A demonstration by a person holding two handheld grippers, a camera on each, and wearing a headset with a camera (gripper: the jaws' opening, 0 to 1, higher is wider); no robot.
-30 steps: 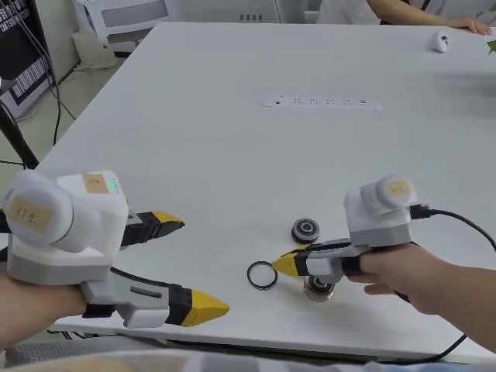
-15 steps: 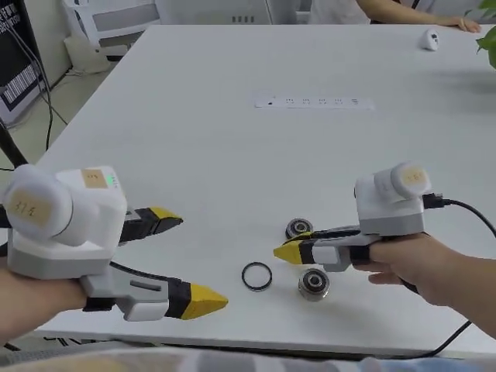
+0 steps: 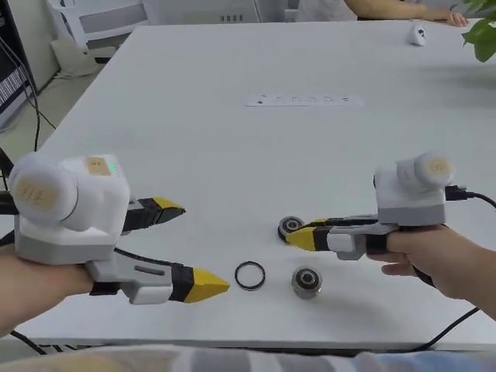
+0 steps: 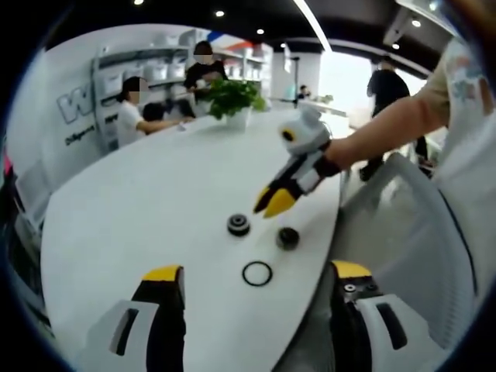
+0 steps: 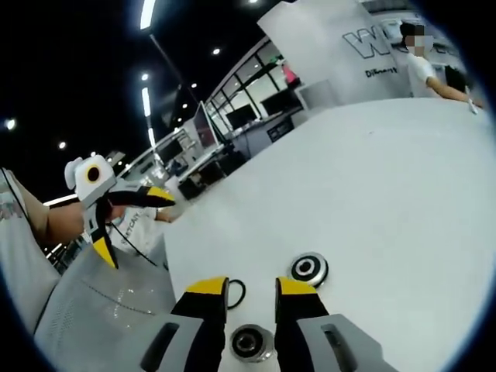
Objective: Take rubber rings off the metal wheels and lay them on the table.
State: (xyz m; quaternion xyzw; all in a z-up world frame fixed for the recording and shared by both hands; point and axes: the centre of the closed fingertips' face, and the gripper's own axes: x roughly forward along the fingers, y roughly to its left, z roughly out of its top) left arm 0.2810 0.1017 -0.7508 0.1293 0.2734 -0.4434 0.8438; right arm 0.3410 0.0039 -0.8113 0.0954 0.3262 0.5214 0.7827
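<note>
A loose black rubber ring (image 3: 249, 266) (image 4: 256, 263) lies flat on the white table (image 3: 232, 139). Just to its right stands a silvery metal wheel (image 3: 307, 281) (image 4: 287, 237) (image 5: 250, 341). A second wheel (image 3: 291, 225) (image 4: 239, 225) (image 5: 309, 268), still dark around its rim, stands a little farther back. My right gripper (image 3: 298, 236) (image 5: 252, 287) hovers by that far wheel, its jaws a small gap apart with nothing between them. My left gripper (image 3: 190, 246) (image 4: 256, 273) is wide open left of the ring, apart from it. In the right gripper view the ring (image 5: 236, 288) peeks out beside a jaw.
A white power strip (image 3: 304, 99) lies mid-table. Farther back are a small white object (image 3: 418, 33), plant leaves (image 3: 484, 35) and a person's arm (image 3: 403, 12). A black cable (image 3: 465, 318) trails from my right gripper over the table's near edge.
My right gripper has risen and pulled back to the right, away from the ring and the near wheel. The ring now lies free on the table. The head camera has shifted.
</note>
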